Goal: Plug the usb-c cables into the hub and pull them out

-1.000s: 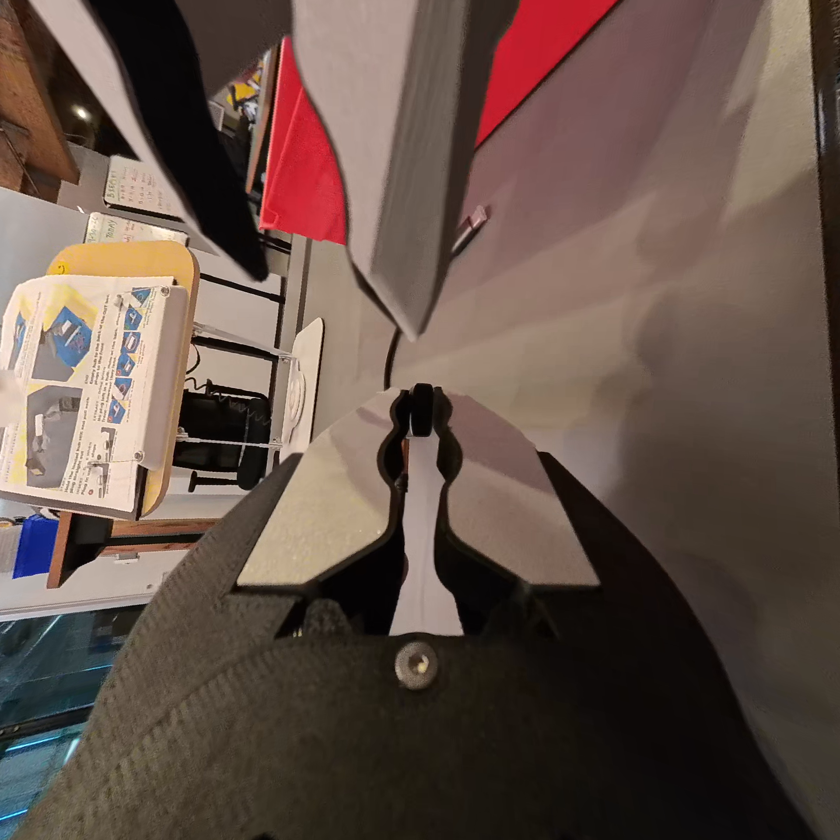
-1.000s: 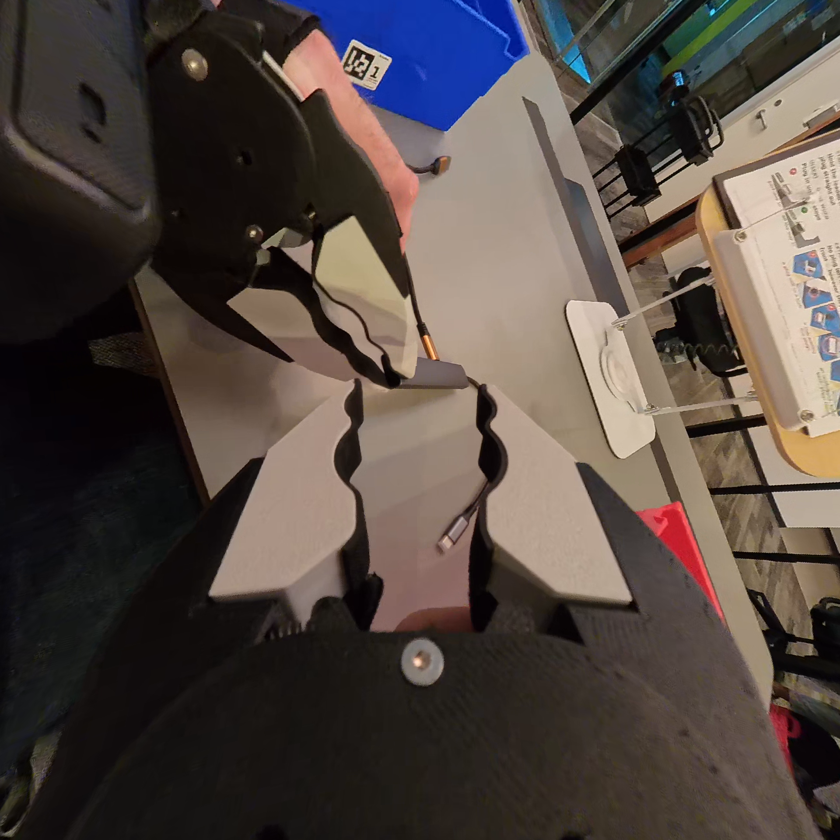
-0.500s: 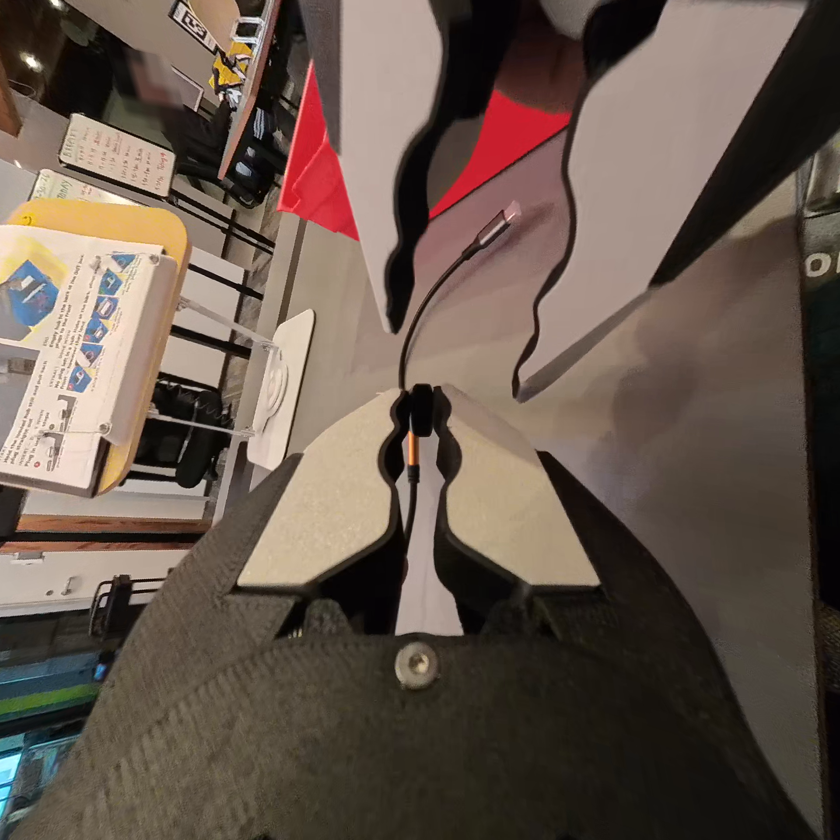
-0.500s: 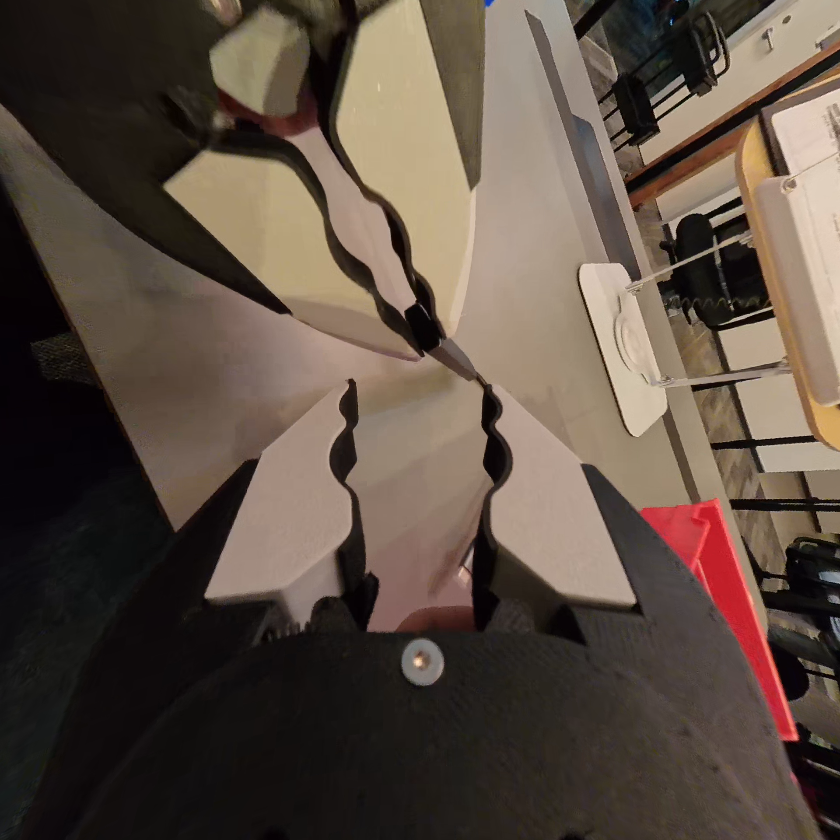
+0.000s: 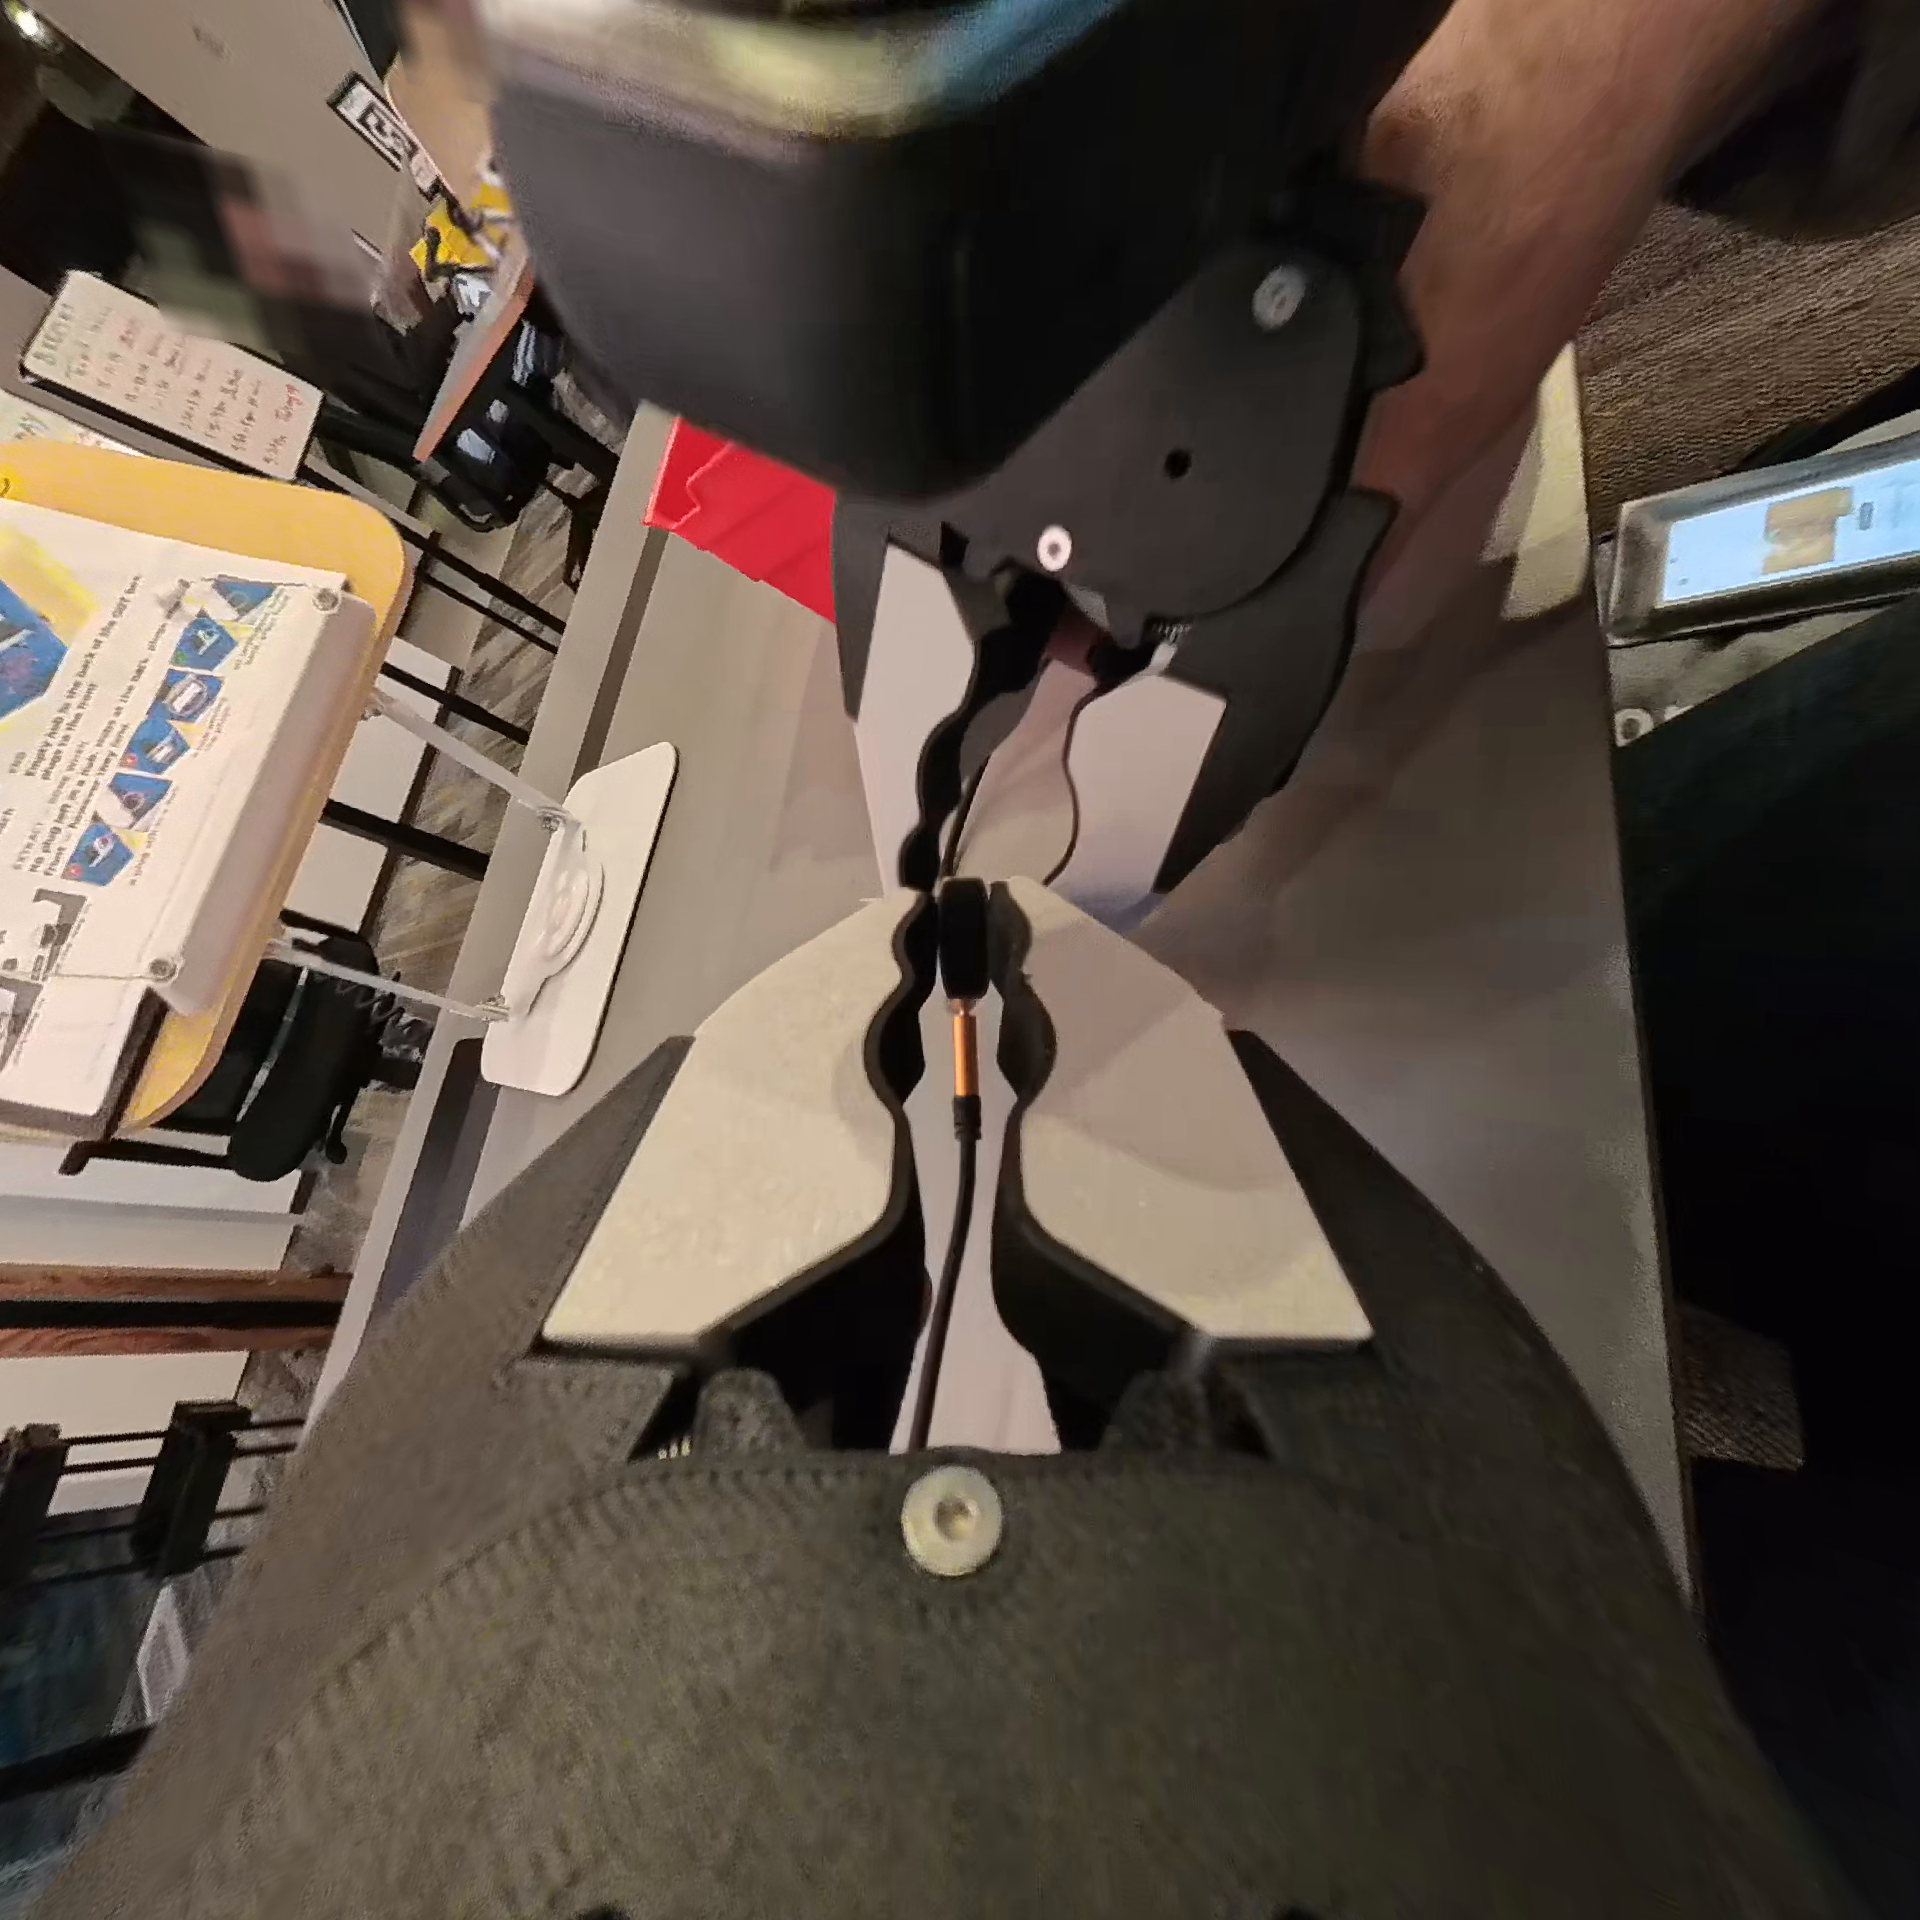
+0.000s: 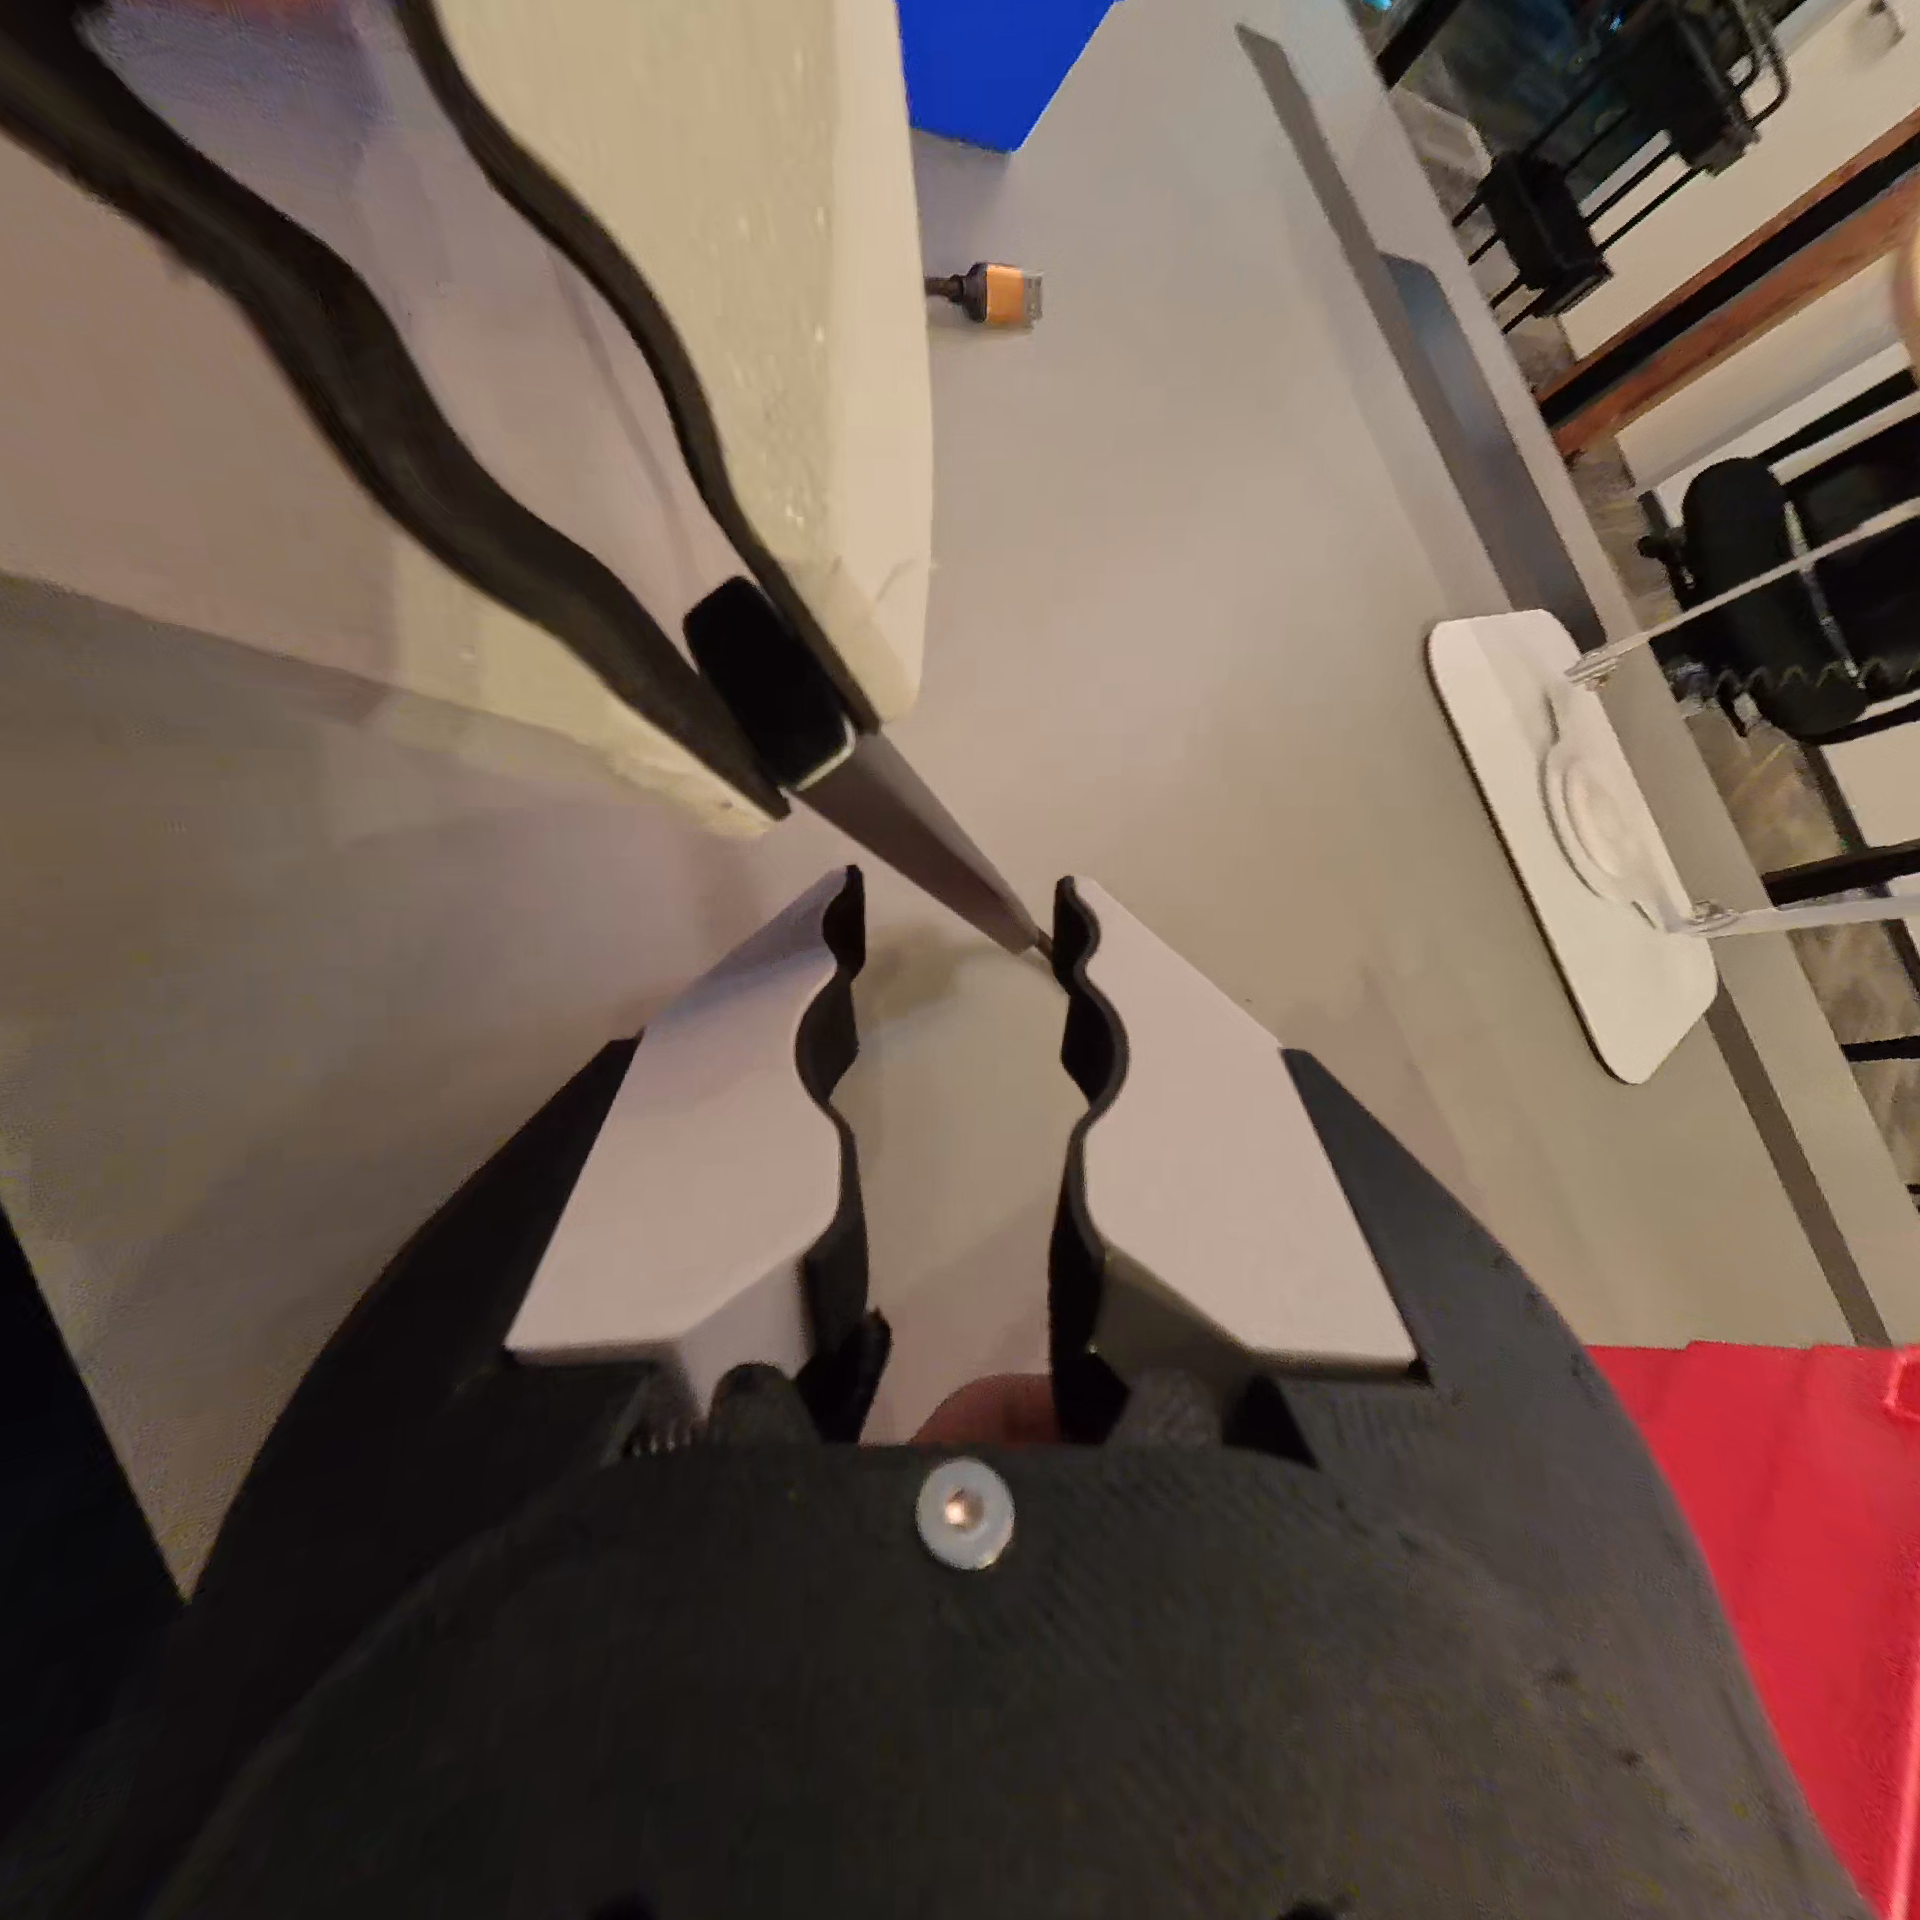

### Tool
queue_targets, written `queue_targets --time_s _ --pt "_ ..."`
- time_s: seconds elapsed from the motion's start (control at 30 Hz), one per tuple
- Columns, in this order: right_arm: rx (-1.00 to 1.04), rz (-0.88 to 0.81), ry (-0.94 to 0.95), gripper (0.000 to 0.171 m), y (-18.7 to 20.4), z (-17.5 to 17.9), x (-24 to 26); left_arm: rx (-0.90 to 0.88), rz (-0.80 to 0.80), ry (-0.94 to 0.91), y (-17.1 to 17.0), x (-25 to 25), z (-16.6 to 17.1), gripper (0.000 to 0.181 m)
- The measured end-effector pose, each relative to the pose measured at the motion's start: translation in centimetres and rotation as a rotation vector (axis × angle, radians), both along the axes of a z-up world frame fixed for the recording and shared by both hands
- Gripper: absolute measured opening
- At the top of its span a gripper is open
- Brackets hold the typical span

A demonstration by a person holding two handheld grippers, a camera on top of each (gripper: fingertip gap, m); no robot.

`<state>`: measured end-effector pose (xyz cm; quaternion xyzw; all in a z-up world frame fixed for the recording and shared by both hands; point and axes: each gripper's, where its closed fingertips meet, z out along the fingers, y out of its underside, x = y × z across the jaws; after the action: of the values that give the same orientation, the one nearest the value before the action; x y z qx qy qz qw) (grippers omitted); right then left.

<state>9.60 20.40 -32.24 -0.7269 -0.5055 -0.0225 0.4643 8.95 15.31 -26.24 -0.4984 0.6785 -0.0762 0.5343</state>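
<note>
My left gripper [image 5: 961, 904] is shut on the black end of the slim grey hub [image 5: 961, 935]. A black cable with an orange collar [image 5: 961, 1060] runs back from the hub between my left fingers. In the right wrist view the left gripper [image 6: 821, 758] holds the hub [image 6: 914, 831] pointing at my right gripper [image 6: 961, 935]. The right gripper is open and empty. The hub's far tip lies just inside its right fingertip [image 6: 1075, 935]. In the left wrist view the right gripper [image 5: 1039, 878] faces me, and the hub's thin tail cable [image 5: 961, 810] runs between its fingers.
An orange USB plug [image 6: 997, 296] lies on the grey table [image 6: 1195, 520]. A blue bin [image 6: 987, 73] and a red bin [image 6: 1766, 1558] stand at opposite ends. A white stand base [image 6: 1558, 831] carries an instruction sheet [image 5: 156, 779]. A phone-like screen [image 5: 1766, 540] lies at the right. The gap from one gripper's tips to the other's is roughly 8 cm.
The two grippers have come closer together. The hub's tip now sits between the right fingertips, and the right jaws have narrowed a little. The left gripper still holds the hub.
</note>
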Motion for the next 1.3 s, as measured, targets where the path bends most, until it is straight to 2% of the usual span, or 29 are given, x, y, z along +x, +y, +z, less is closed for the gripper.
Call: queue_targets --time_s 0.07,0.1,0.43,0.57,0.67,0.8,0.87,1.17,1.3 --pt "0.013 0.023 -0.003 0.017 0.0 0.1 -0.4 -0.008 -0.017 -0.007 -0.3 -0.1 0.3 0.009" --pt "0.02 0.044 0.0 0.016 0.0 0.1 -0.7 -0.015 -0.023 -0.011 -0.4 -0.1 0.4 0.009" --pt "0.089 0.118 0.04 0.008 -0.1 1.4 -1.6 -0.084 -0.018 -0.066 -0.3 -0.3 1.7 0.012" --pt "0.104 0.1 0.113 0.007 0.3 2.6 -1.4 -0.095 0.043 -0.072 0.7 -0.9 2.4 0.027" --pt "0.101 0.075 0.174 0.007 0.9 3.2 -0.9 -0.142 0.084 -0.122 1.2 -1.6 3.5 0.03" --pt "0.119 0.066 0.271 0.007 1.3 4.6 -0.6 -0.289 0.144 -0.185 1.3 -2.4 4.1 0.027" --pt "0.131 0.075 0.315 0.007 1.4 5.4 -0.6 -0.418 0.188 -0.233 1.5 -2.8 3.9 0.029" --pt "0.246 0.154 0.345 0.007 1.0 7.6 -0.8 -0.981 0.263 -0.533 3.7 -2.5 3.5 0.055" --pt "0.292 0.186 0.321 0.007 0.7 8.0 -1.1 -1.092 0.267 -0.648 4.9 -1.9 3.7 0.05"
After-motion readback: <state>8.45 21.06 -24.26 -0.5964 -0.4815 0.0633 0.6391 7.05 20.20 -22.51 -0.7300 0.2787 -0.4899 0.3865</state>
